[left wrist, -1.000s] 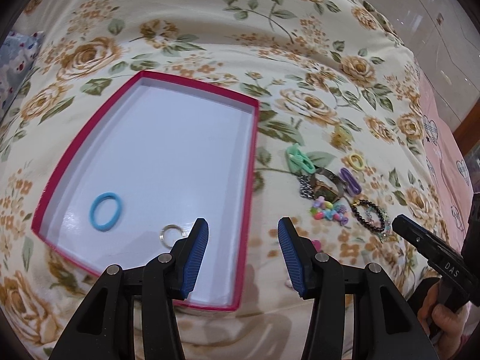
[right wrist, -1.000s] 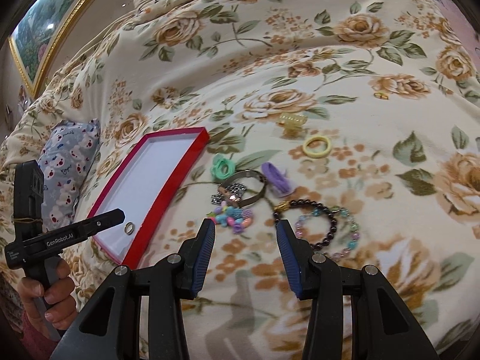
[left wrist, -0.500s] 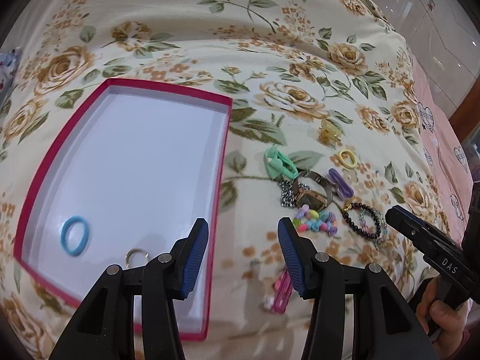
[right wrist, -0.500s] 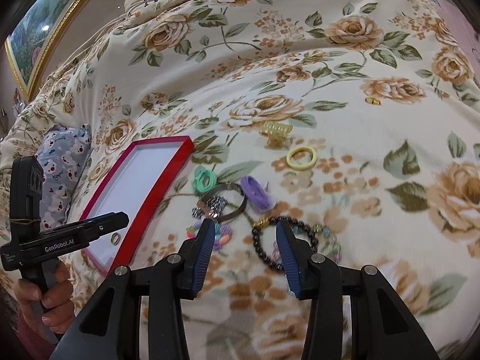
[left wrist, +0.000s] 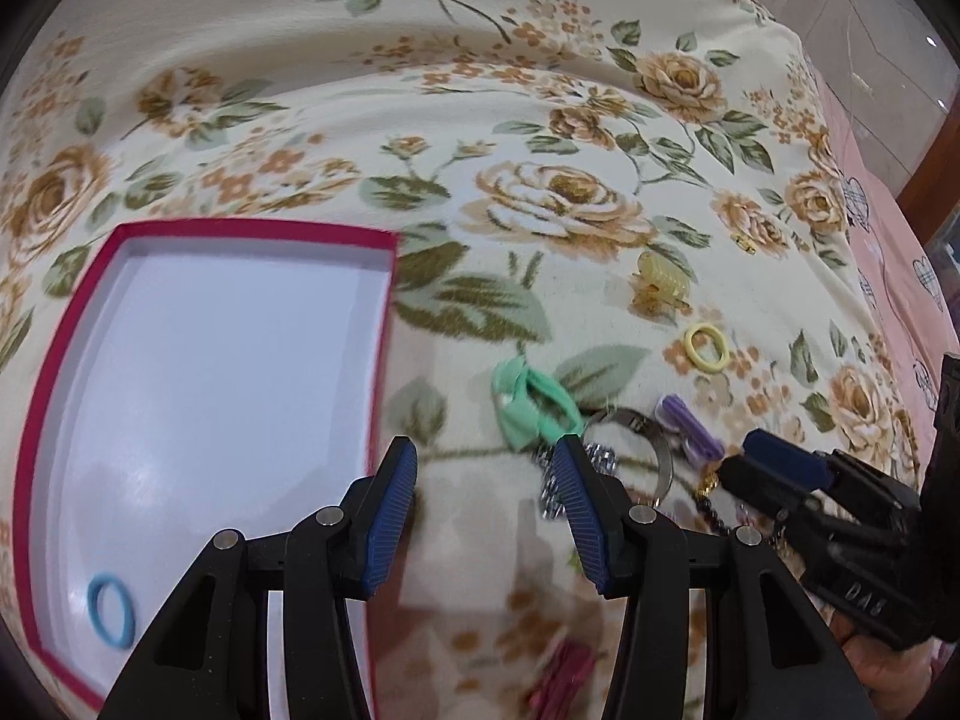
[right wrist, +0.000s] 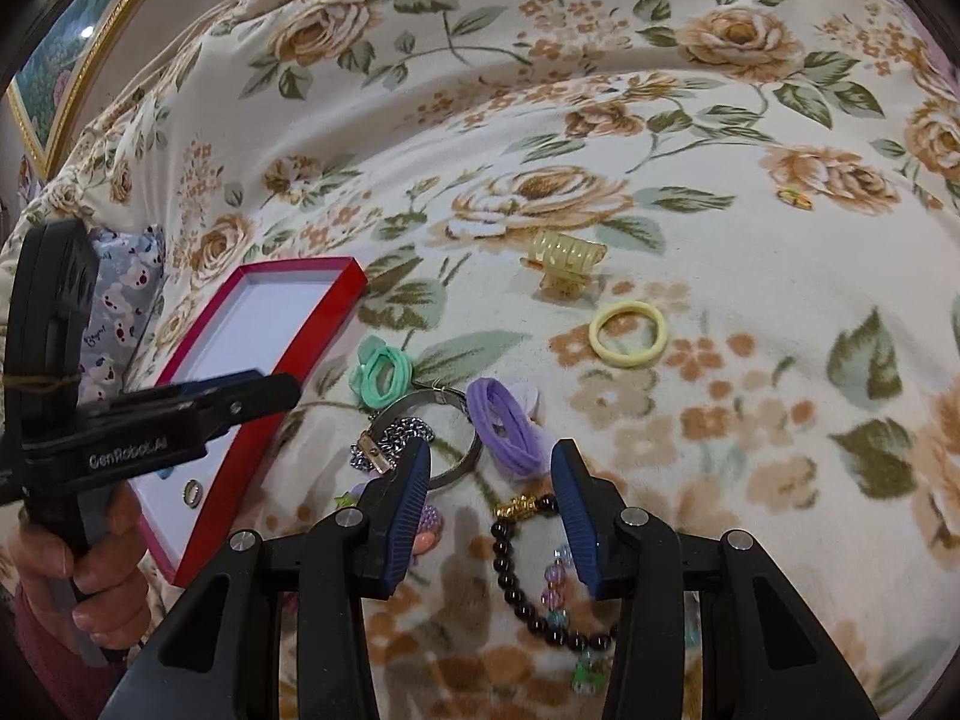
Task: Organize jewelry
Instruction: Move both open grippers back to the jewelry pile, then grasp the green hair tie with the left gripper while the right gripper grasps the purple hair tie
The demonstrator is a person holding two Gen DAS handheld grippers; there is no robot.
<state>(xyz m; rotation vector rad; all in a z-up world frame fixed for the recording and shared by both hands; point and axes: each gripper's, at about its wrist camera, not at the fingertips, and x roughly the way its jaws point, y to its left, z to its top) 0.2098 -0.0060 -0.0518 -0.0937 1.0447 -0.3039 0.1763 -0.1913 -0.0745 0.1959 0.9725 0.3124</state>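
A red-rimmed tray (left wrist: 258, 228) with a white floor lies on the floral blanket and holds a blue hair tie (left wrist: 111, 612) and a silver ring (right wrist: 192, 492). My left gripper (left wrist: 483, 468) hangs open over bare blanket just right of the tray's rim, nothing between its fingers. My right gripper (right wrist: 491, 462) hovers over the jewelry pile, jaws closing. A dark bead bracelet (right wrist: 528, 594) with a gold charm lies between and below its fingers; the pads do not press on it. A purple hair tie (right wrist: 507, 426) lies just beyond the tips.
Around the pile lie a green hair tie (right wrist: 384, 375), a metal bangle with chain (right wrist: 444, 420), a yellow hair tie (right wrist: 627, 333), a yellow claw clip (right wrist: 567, 261) and a pink clip (left wrist: 564, 678). A patterned pillow (right wrist: 120, 300) sits behind the tray.
My left gripper has slid right, from over the tray to the blanket beside its rim. My right gripper has moved forward and down over the bead bracelet, and its jaws have narrowed slightly.
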